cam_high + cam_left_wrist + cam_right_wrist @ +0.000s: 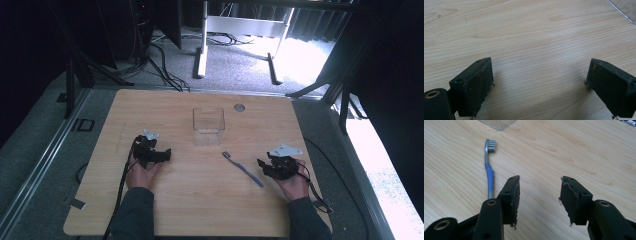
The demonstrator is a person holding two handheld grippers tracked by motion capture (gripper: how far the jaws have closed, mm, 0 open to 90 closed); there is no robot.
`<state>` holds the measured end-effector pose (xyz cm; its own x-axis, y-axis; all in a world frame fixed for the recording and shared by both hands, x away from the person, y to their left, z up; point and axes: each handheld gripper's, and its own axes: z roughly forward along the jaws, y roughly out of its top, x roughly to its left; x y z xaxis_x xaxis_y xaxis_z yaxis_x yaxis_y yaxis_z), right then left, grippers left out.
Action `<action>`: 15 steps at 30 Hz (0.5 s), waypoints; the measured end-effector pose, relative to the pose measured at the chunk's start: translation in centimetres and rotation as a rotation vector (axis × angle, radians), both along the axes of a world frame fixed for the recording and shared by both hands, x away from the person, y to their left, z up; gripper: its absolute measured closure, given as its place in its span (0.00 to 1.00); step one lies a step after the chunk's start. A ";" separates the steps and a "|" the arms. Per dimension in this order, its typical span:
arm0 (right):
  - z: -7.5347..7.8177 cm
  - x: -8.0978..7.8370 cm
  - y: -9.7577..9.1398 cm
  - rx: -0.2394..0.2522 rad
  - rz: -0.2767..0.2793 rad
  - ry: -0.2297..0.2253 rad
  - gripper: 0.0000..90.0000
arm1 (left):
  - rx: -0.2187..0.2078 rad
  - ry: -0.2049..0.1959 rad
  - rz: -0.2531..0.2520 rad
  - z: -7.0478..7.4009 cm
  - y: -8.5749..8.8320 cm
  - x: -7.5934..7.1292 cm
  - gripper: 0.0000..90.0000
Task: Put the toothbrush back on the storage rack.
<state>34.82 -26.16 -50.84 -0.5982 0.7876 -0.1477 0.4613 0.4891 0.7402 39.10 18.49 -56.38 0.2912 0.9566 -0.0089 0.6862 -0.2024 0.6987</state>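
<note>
The toothbrush (242, 168) is lying flat on the tabletop (200, 200), just in front of the clear box (208, 126). The right gripper (539, 195) is resting just right of the toothbrush, jaws spread and empty. The left gripper (539, 82) is sitting well left of it, jaws spread over bare wood.

One camera hangs high above my side of the table (200, 200), looking forward and down over its whole top. The camera on my left gripper (539, 82) sits close over the wood, looking along my jaws. The one on my right gripper (539, 202) does likewise. It shares the toothbrush (489, 173), left of my jaws, with the high view.
</note>
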 end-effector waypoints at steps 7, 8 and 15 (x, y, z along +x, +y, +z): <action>0.9 0.0 1.3 -0.028 0.015 0.007 0.58 | -0.001 0.000 0.001 0.0 0.0 0.0 0.08; 1.0 0.0 1.3 -0.032 0.014 0.008 0.58 | -0.002 -0.001 0.001 0.0 0.0 0.0 0.08; 1.8 -0.3 1.5 -0.055 0.032 0.006 0.53 | 0.000 0.000 0.000 0.0 0.0 0.0 0.08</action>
